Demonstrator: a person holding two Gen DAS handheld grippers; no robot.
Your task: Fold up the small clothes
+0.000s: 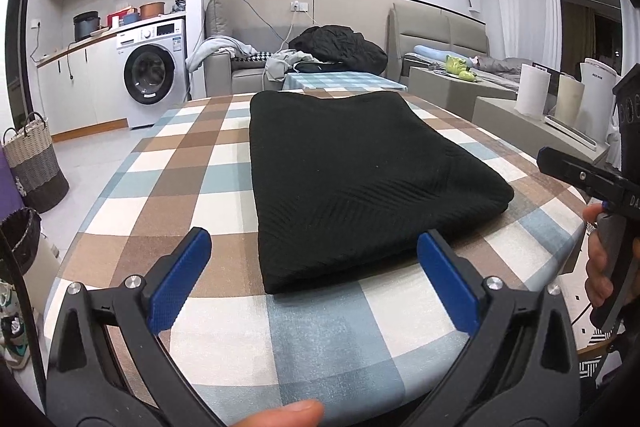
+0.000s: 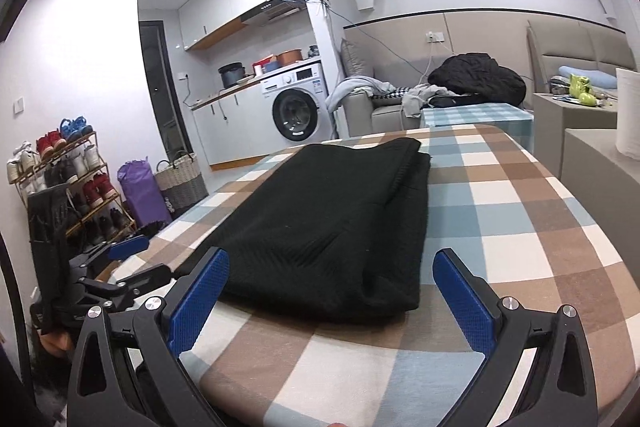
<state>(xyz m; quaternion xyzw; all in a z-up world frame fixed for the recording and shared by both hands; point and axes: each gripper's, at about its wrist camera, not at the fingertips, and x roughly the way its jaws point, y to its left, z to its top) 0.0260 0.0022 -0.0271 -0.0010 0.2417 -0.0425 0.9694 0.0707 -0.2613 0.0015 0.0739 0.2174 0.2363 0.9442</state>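
The black knit (image 1: 352, 183) lies folded in a thick pad mid-table (image 1: 192, 163), just ahead of the left tool (image 1: 314, 277) and right tool (image 2: 332, 297), both spread wide and empty; soft, limp, probably light, best pinched at its near corners.

Matt ribbed knit garment (image 1: 360, 183) on smooth checked tablecloth (image 1: 168, 171)

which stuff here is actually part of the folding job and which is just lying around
Part of the job: black garment, folded on the checked tablecloth; left gripper and right gripper, jaws open, empty.

Just lying about: washing machine, woven basket, shoe rack, black jacket.
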